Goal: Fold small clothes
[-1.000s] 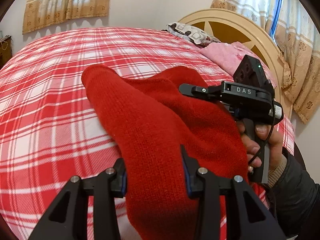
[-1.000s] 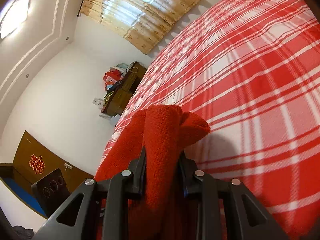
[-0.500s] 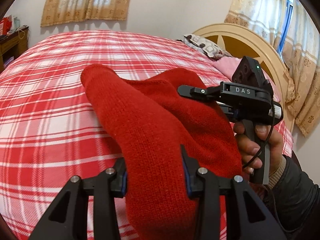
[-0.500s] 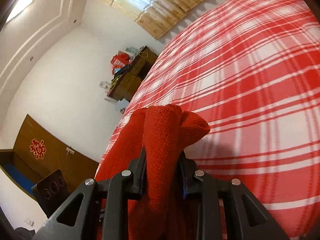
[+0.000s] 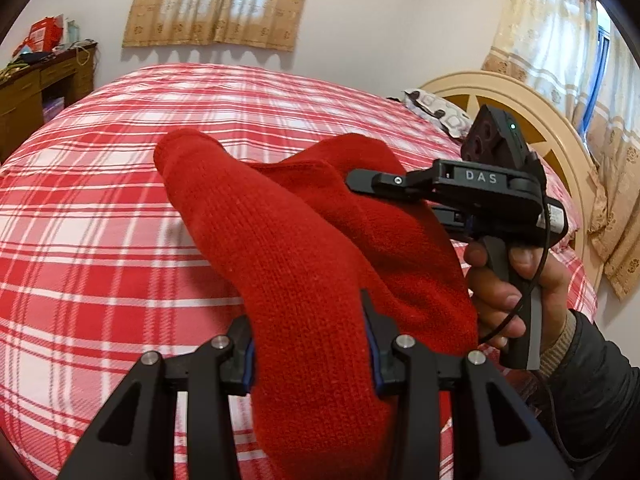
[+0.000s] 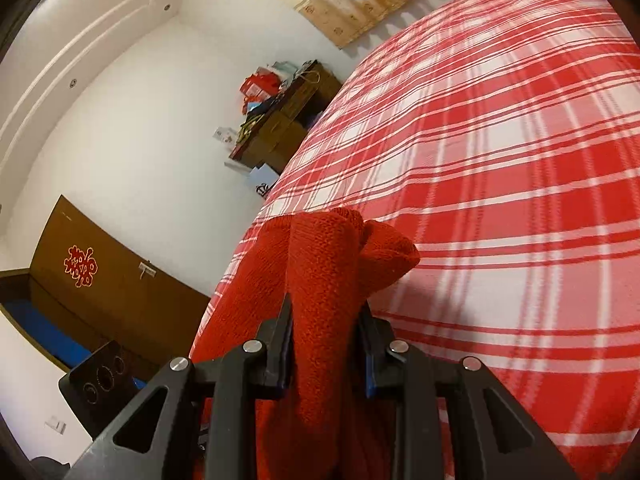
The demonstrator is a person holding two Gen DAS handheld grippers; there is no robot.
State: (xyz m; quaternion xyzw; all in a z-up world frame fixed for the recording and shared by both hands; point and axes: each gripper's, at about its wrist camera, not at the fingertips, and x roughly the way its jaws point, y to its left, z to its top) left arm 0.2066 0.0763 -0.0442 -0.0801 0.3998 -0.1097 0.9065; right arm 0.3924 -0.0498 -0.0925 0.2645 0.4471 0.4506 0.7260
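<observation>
A red knitted garment [image 5: 288, 240] hangs in the air above the bed, held at two places. My left gripper [image 5: 310, 336] is shut on a thick fold of it, the knit bulging out between the pads. My right gripper [image 6: 326, 332] is shut on another bunched edge of the red garment [image 6: 328, 248]. In the left wrist view the right gripper [image 5: 356, 182] shows from the side, black with "DAS" on it, its upper finger lying over the cloth, a hand [image 5: 516, 288] around its grip.
Under the garment lies a bed with a red and white plaid cover [image 5: 100, 208] [image 6: 500, 140]. A cream headboard [image 5: 520, 108] and pillows [image 5: 436, 110] are at the right. A cluttered wooden desk [image 6: 280, 124] stands by the far wall, a dark wooden door [image 6: 100, 276] beside it.
Both grippers have swung sideways over the bed with the garment still held; the desk has come into the left wrist view and the headboard has slid right. The grips are unchanged.
</observation>
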